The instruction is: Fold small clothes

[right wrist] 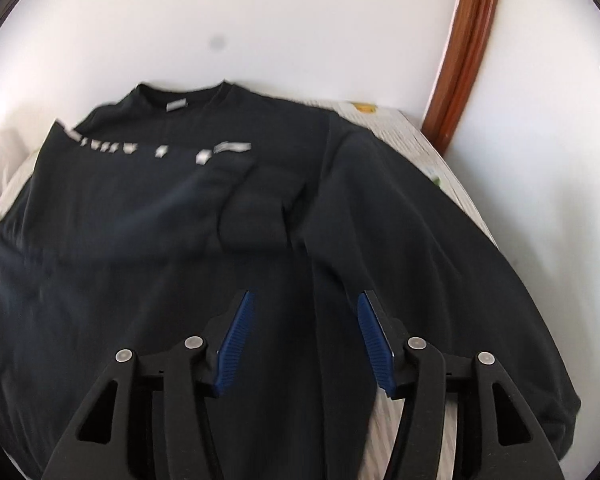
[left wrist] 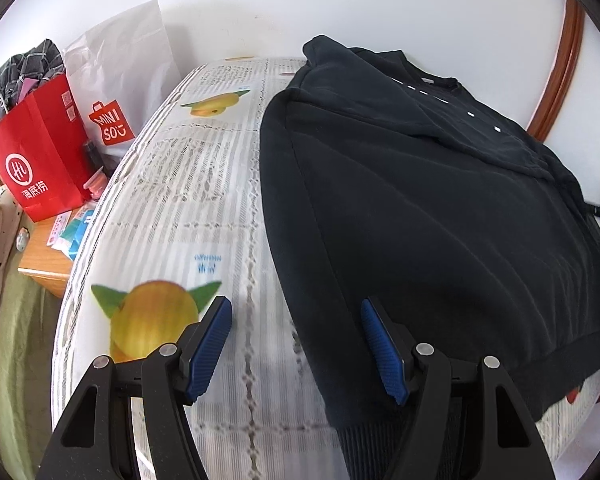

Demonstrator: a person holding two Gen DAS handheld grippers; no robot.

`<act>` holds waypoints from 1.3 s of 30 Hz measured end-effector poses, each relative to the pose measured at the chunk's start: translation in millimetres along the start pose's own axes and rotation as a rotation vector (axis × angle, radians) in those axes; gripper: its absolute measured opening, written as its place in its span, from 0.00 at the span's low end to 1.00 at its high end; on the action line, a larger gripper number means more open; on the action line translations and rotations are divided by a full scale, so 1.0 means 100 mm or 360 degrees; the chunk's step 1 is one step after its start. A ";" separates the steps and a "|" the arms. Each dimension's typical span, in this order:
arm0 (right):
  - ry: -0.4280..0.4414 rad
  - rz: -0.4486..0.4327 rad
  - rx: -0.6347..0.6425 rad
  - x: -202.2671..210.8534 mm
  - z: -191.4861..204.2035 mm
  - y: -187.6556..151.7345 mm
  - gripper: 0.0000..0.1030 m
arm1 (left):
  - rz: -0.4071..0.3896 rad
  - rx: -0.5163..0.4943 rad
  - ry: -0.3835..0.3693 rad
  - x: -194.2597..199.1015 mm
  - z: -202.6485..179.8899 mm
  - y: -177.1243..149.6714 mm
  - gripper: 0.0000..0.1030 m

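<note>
A black sweatshirt (left wrist: pixel 440 208) lies flat on the table, its sleeves folded in over the body. In the right wrist view the sweatshirt (right wrist: pixel 180 240) fills the table, collar at the far end, one sleeve cuff lying across the chest. My left gripper (left wrist: pixel 296 312) is open and empty, above the sweatshirt's left hem edge. My right gripper (right wrist: pixel 304 300) is open and empty, above the sweatshirt's lower right part.
The table wears a white lace cloth with fruit prints (left wrist: pixel 188 200). Left of it stand a red paper bag (left wrist: pixel 36 152), a white Miniso bag (left wrist: pixel 116 80) and a wooden cabinet top (left wrist: pixel 44 256). A wooden door frame (right wrist: pixel 468 48) runs along the right wall.
</note>
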State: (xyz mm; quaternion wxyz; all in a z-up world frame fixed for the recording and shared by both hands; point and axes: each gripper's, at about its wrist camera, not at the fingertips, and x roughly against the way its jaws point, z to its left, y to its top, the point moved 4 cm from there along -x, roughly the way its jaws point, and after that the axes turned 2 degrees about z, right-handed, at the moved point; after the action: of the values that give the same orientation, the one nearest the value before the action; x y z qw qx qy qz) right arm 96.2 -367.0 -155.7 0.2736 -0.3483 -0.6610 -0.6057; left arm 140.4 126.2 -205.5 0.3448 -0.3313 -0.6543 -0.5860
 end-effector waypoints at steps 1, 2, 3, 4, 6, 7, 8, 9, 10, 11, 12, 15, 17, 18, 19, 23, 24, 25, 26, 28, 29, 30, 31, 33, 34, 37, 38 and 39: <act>-0.0005 0.0011 -0.0004 0.04 -0.04 -0.15 0.54 | -0.0002 0.0004 -0.0007 0.03 -0.01 -0.03 0.61; 0.0001 0.0026 -0.0012 0.08 -0.09 -0.31 0.54 | -0.0004 0.0007 -0.0012 0.04 -0.02 -0.04 0.61; 0.0009 0.0041 -0.0016 0.11 -0.12 -0.45 0.54 | -0.0005 0.0007 -0.0011 0.06 -0.03 -0.07 0.60; 0.0018 0.0062 -0.0033 0.15 -0.17 -0.62 0.54 | -0.0013 0.0005 0.0001 0.08 -0.04 -0.11 0.57; 0.0042 0.0086 -0.0054 0.22 -0.24 -0.88 0.54 | -0.0026 -0.0005 0.0013 0.10 -0.07 -0.14 0.50; 0.0064 0.0085 -0.0070 0.26 -0.26 -1.00 0.54 | -0.0037 -0.0008 0.0026 0.11 -0.08 -0.15 0.45; 0.0090 0.0081 -0.0086 0.29 -0.27 -1.09 0.54 | -0.0042 -0.0001 0.0040 0.11 -0.08 -0.16 0.43; 0.0123 0.0074 -0.0104 0.33 -0.28 -1.19 0.54 | -0.0046 0.0008 0.0043 0.12 -0.09 -0.17 0.35; 0.0144 0.0067 -0.0112 0.34 -0.28 -1.24 0.54 | -0.0046 0.0015 0.0019 0.13 -0.10 -0.17 0.23; 0.0160 0.0056 -0.0112 0.36 -0.27 -1.31 0.54 | -0.0043 0.0022 -0.0005 0.14 -0.11 -0.18 0.19; 0.0166 0.0049 -0.0105 0.37 -0.25 -1.36 0.52 | -0.0040 0.0037 -0.0019 0.15 -0.12 -0.20 0.15; 0.0210 -0.0002 -0.0024 0.38 -0.14 -1.45 0.17 | -0.0054 0.0075 -0.0038 0.18 -0.11 -0.26 0.10; 0.0202 -0.0048 0.0005 0.40 -0.09 -1.47 0.12 | -0.0042 0.0115 -0.0065 0.21 -0.08 -0.31 0.09; 0.0189 -0.0049 0.0002 0.40 -0.09 -1.47 0.11 | -0.0032 0.0141 -0.0084 0.24 -0.06 -0.34 0.09; 0.0184 -0.0051 -0.0011 0.41 -0.09 -1.47 0.11 | -0.0021 0.0164 -0.0104 0.26 -0.04 -0.39 0.09; 0.0180 -0.0032 -0.0030 0.43 -0.11 -1.48 0.11 | -0.0007 0.0185 -0.0114 0.37 0.01 -0.56 0.09; 0.0183 -0.0027 -0.0024 0.45 -0.10 -1.50 0.11 | 0.0000 0.0181 -0.0107 0.40 0.01 -0.61 0.09; 0.0183 -0.0024 -0.0019 0.44 -0.09 -1.49 0.11 | 0.0005 0.0172 -0.0097 0.44 0.01 -0.67 0.09; 0.0184 -0.0020 -0.0011 0.45 -0.09 -1.50 0.11 | 0.0010 0.0163 -0.0088 0.47 0.00 -0.71 0.09; 0.0182 -0.0012 0.0003 0.47 -0.08 -1.54 0.11 | 0.0012 0.0134 -0.0067 0.53 -0.01 -0.80 0.09; 0.0179 -0.0009 0.0009 0.49 -0.08 -1.57 0.11 | 0.0013 0.0126 -0.0058 0.55 -0.03 -0.82 0.09; 0.0177 -0.0008 0.0012 0.50 -0.08 -1.58 0.11 | 0.0014 0.0120 -0.0055 0.55 -0.01 -0.80 0.10; 0.0175 -0.0005 0.0014 0.51 -0.08 -1.60 0.11 | 0.0015 0.0112 -0.0046 0.57 -0.01 -0.82 0.12; 0.0159 0.0002 0.0025 0.51 -0.10 -1.60 0.11 | 0.0023 0.0118 -0.0053 0.58 0.00 -0.83 0.14; 0.0148 0.0009 0.0033 0.46 -0.11 -1.54 0.12 | 0.0033 0.0125 -0.0066 0.58 0.01 -0.82 0.15; 0.0123 0.0023 0.0042 0.49 -0.13 -1.51 0.16 | 0.0051 0.0142 -0.0061 0.58 0.03 -0.77 0.25; 0.0118 0.0018 0.0041 0.50 -0.14 -1.49 0.16 | 0.0049 0.0139 -0.0047 0.58 0.03 -0.75 0.28; 0.0107 0.0010 0.0044 0.53 -0.16 -1.45 0.17 | 0.0049 0.0133 -0.0036 0.57 0.04 -0.73 0.35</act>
State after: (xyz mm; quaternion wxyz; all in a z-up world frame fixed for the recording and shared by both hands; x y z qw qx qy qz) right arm -51.9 -379.3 -201.3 0.3024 -0.3258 -0.6587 -0.6071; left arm 47.9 124.7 -197.6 0.3599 -0.3332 -0.6769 -0.5488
